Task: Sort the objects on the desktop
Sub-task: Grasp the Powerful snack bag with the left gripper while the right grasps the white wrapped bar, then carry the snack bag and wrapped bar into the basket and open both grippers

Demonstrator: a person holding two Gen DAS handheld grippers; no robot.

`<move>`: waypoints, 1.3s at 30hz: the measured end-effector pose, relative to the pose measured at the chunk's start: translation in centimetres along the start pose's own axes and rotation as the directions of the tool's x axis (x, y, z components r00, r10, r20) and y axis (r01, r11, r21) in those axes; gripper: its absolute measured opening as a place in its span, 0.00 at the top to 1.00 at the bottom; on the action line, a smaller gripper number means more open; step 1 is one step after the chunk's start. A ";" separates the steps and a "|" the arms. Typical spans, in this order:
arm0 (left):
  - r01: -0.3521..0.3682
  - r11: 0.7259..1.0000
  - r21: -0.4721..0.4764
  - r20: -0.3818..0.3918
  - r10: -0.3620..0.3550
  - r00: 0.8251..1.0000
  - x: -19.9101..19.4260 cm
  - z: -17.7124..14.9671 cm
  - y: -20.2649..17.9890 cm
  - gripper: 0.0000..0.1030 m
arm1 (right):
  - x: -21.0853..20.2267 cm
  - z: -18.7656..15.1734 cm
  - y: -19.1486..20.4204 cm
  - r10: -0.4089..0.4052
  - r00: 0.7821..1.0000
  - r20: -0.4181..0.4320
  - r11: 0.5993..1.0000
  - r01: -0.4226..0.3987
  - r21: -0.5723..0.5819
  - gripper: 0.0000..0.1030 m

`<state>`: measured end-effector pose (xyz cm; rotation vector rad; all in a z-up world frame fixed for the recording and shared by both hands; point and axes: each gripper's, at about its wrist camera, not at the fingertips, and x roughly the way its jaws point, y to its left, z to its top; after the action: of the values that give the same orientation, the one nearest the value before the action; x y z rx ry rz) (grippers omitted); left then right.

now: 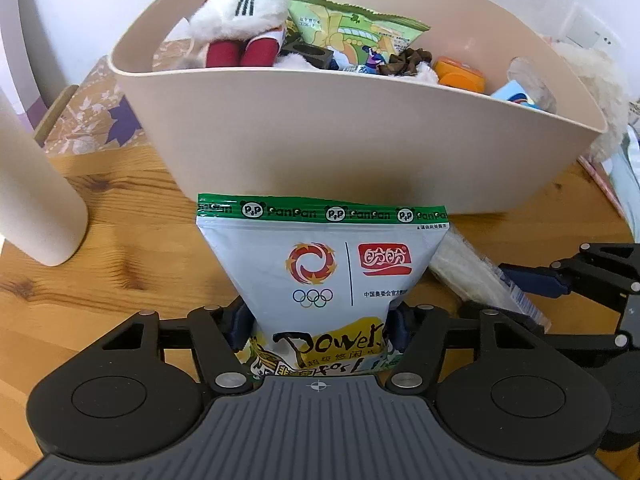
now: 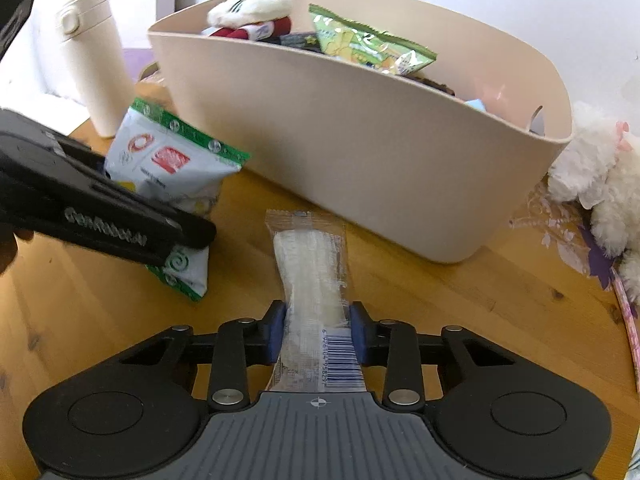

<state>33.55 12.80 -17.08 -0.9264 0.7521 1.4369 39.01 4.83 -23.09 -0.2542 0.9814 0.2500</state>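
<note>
Bin [image 1: 360, 148]: beige, on the wooden tabletop [image 1: 100, 280], holding a plush [image 1: 244, 4], a green packet [image 1: 352, 28] and other small things.
Left tool [image 1: 318, 330]: about halfway spread, pads against both sides of the snack bag [image 1: 324, 264], pinching it just in front of the bin's near wall.
Right tool [image 2: 318, 330]: narrowed, blue pads pressing the clear wrapper [image 2: 312, 264], which lies on the tabletop in front of the bin.
Bottle [image 2: 96, 60]: cream, upright, left of the bin.
White plush [image 2: 600, 176]: right of the bin.
</note>
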 end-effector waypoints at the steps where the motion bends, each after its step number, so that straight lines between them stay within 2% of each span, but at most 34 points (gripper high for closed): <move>1: 0.001 1.000 0.003 0.002 -0.001 1.000 -0.3 -0.2 0.1 0.38 | -0.2 -0.3 0.1 0.000 1.000 -0.006 1.000 0.000 -0.003 0.69; 7: -0.001 0.999 0.044 0.031 -0.001 1.000 -2.3 -0.7 -0.5 0.38 | -2.0 -2.0 0.9 -0.006 1.000 -0.018 1.000 0.006 -0.026 0.70; 11: -0.006 0.998 0.070 0.055 0.002 0.998 -4.2 -0.9 0.0 0.38 | -4.1 -2.2 1.9 -0.004 1.000 0.012 1.000 0.004 -0.020 0.70; 17: 0.001 0.996 0.095 0.092 -0.009 0.996 -6.4 -0.3 0.2 0.38 | -7.5 -1.8 0.4 -0.017 0.997 0.073 0.999 0.019 -0.037 0.70; 24: 0.008 0.991 0.136 0.138 -0.027 0.990 -8.7 0.5 0.7 0.38 | -11.0 0.5 -1.7 -0.053 0.985 0.166 0.998 0.058 -0.023 0.70; 35: 0.004 0.992 0.124 0.256 -0.036 0.966 -11.6 5.5 1.5 0.38 | -14.1 4.5 -4.0 -0.090 0.953 0.288 0.996 0.086 0.027 0.70; 39: -0.007 0.987 0.160 0.280 -0.039 0.959 -12.1 6.6 1.0 0.38 | -14.2 5.8 -4.3 -0.103 0.946 0.308 0.995 0.099 0.029 0.70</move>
<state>31.52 12.76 -3.41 -0.5864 0.6327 1.4345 37.38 1.33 -7.69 -0.2443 0.6572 0.1830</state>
